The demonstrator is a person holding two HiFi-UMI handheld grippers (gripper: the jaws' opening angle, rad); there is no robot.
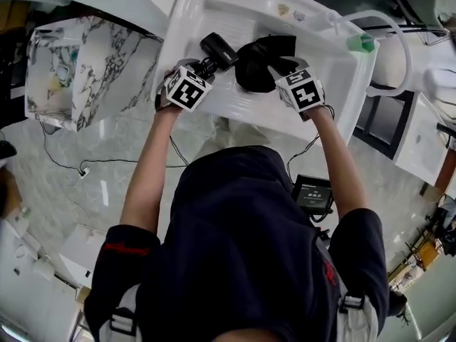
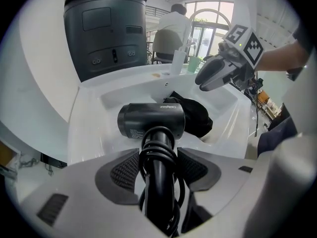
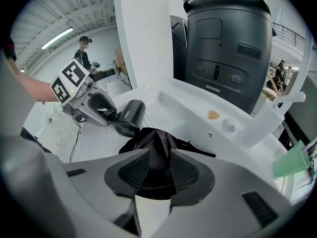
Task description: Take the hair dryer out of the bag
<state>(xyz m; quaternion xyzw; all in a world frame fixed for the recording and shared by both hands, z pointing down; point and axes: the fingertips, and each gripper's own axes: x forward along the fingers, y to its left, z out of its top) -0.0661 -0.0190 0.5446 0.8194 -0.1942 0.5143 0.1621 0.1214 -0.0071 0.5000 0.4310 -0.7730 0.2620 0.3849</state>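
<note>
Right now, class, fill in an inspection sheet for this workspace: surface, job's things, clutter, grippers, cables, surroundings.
Surface: white basin, ridged floor.
Job's things: hair dryer fully out of the black bag, beside it over the basin.
Clutter: green item at the basin's right end; two small bits on its rim.
Grippers: left gripper closed on the dryer's handle; right gripper closed on the bag's fabric.
Cables: cord wound round the handle; black cable on the floor.
Surroundings: dark grey machine behind the basin; marbled block at left; person far off.
</note>
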